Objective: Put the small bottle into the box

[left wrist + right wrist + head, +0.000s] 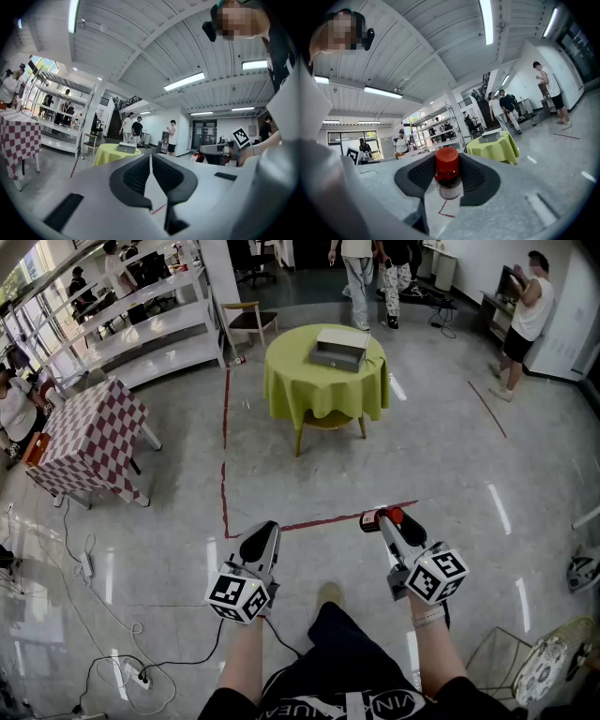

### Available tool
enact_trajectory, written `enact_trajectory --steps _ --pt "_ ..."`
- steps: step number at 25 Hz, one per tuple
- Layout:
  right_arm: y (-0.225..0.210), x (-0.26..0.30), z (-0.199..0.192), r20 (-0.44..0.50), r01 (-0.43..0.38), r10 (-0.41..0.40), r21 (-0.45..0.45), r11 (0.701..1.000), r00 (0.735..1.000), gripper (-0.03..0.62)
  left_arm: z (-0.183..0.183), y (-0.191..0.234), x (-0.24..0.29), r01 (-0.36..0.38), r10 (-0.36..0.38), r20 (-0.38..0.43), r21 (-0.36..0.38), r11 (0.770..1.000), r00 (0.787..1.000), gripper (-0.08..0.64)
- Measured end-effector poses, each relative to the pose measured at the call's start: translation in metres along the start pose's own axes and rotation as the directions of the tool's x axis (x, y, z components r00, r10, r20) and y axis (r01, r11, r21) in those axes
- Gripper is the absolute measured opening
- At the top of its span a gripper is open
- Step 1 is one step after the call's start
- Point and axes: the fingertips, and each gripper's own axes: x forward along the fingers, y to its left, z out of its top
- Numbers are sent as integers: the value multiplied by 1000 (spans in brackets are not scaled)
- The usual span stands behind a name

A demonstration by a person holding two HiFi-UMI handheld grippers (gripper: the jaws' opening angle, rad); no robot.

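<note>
My right gripper (pixel 448 180) is shut on a small bottle (pixel 448 174) with a red cap and a dark body; in the head view the small bottle (pixel 382 517) shows at the tip of my right gripper (pixel 384 521), held over the floor. My left gripper (pixel 150 176) is shut with nothing between its pads, and in the head view my left gripper (pixel 262 538) hangs beside the right one. The grey box (pixel 340 348) lies on a round table with a green cloth (pixel 323 381), a few steps ahead; in the right gripper view the box (pixel 491 136) is small.
A checkered table (pixel 89 437) stands at the left, white shelving (pixel 141 324) behind it, a chair (pixel 251 320) near the round table. Red tape lines (pixel 225 465) mark the floor. Cables and a power strip (pixel 131 673) lie at lower left, a fan (pixel 539 667) at lower right. Several people stand at the back.
</note>
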Motion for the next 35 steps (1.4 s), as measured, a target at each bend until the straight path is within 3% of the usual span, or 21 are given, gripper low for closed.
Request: enact_trajectory --steps 15,25,35 --pt "-36 104 6 -65 -30 23 -98 995 998 147 11 67 92 -25 26 -19 14 1000 999 23" --pt "-67 158 19 -77 -65 57 -101 993 995 147 21 100 143 -61 61 -5 16 998 998 23" --pt "-92 181 29 -82 -78 72 -83 994 994 147 22 106 176 -67 67 -3 14 998 998 23"
